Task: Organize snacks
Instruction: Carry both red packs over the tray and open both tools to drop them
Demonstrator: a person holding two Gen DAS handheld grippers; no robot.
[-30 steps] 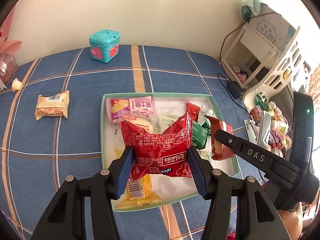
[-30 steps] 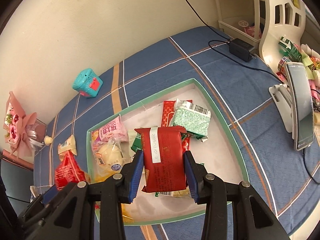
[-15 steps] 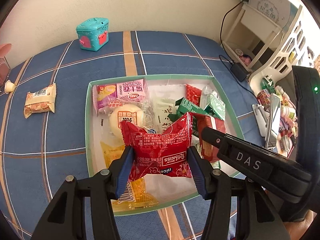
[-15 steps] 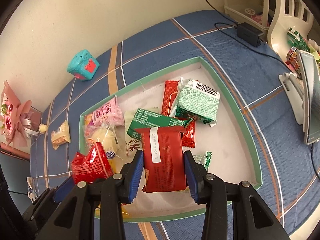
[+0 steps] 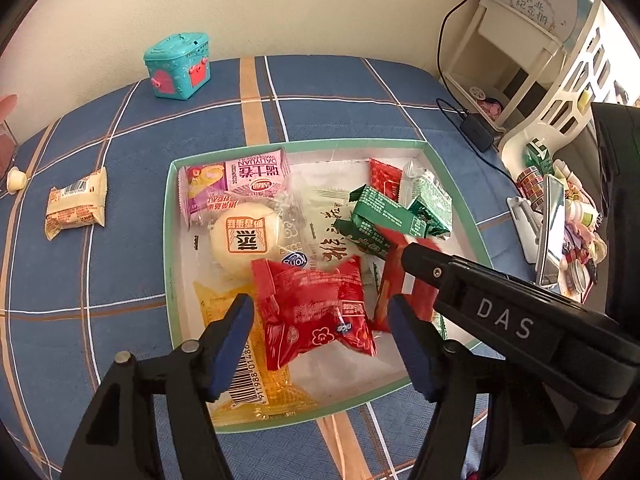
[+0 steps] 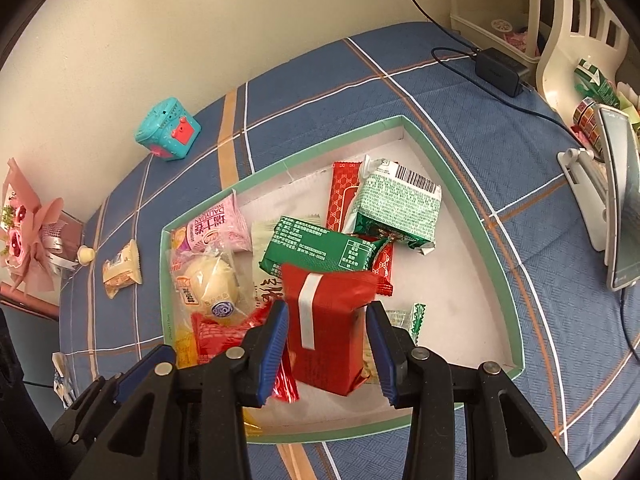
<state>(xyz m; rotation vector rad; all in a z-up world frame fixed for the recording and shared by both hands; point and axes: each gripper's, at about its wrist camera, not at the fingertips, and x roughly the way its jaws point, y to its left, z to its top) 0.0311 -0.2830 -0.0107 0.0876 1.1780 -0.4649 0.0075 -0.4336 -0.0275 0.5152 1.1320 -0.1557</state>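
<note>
A green-rimmed white tray (image 5: 168, 240) (image 6: 460, 200) on the blue plaid cloth holds several snack packets. My left gripper (image 5: 320, 340) hovers over its near side and its jaws are opening. A bright red packet (image 5: 316, 312) (image 6: 224, 336) lies loose between the blue pads with a gap on each side, resting on a yellow packet (image 5: 256, 396). Just to the right, my right gripper (image 6: 328, 344) is shut on a dark red packet (image 6: 328, 328) (image 5: 404, 280), held a little above the tray floor.
A beige snack packet (image 5: 76, 208) (image 6: 122, 268) lies on the cloth left of the tray. A teal toy box (image 5: 178, 66) stands by the wall. A phone on a stand (image 6: 616, 200), a charger (image 6: 500, 68) with its cable and a white rack crowd the right side.
The left jaws have spread and let go of the bright red packet, which now lies in the tray. Both grippers have come lower over the tray. The right still holds its dark red packet.
</note>
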